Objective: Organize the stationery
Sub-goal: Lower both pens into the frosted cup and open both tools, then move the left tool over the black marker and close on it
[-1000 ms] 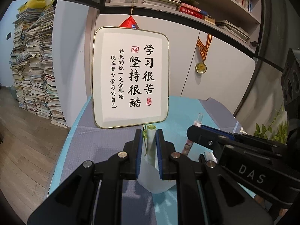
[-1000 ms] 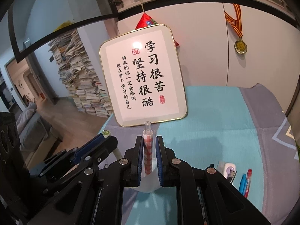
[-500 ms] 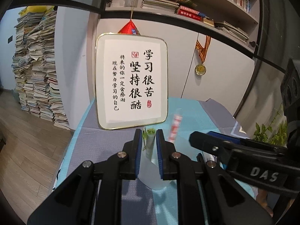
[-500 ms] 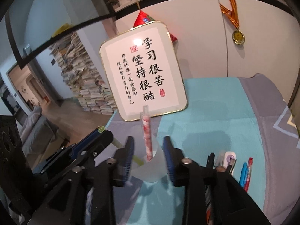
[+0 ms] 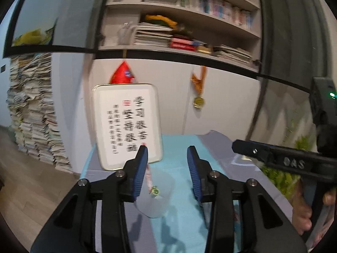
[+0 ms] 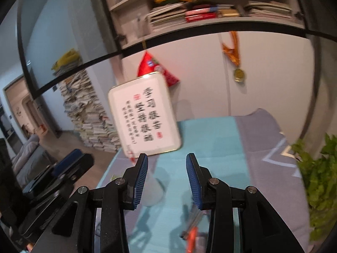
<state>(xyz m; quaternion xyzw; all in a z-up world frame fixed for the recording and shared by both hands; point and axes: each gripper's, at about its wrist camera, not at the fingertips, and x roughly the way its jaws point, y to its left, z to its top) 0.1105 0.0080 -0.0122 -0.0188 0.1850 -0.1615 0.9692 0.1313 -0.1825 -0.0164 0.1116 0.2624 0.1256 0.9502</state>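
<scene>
A table draped in a teal and grey-lilac cloth carries everything. At its far edge a white, gold-rimmed rounded plaque with black calligraphy stands upright against the pale cabinet front. In front of the plaque, towards the table's left edge, stands a frosted translucent plastic cup, upright. Two pens stand in it: a pink-and-white patterned pen leaning towards the far left, and a green-topped pen whose tip shows near the rim. In the right wrist view more pens, one orange-red, lie blurred on the cloth at the near edge.

The left gripper hangs above and behind the cup; its blue-padded jaws have just been opening and now stand apart with nothing between them, the cup lying below the left jaw. The right gripper likewise stands parted and empty, its jaws having just opened, the cup below and to its left.
</scene>
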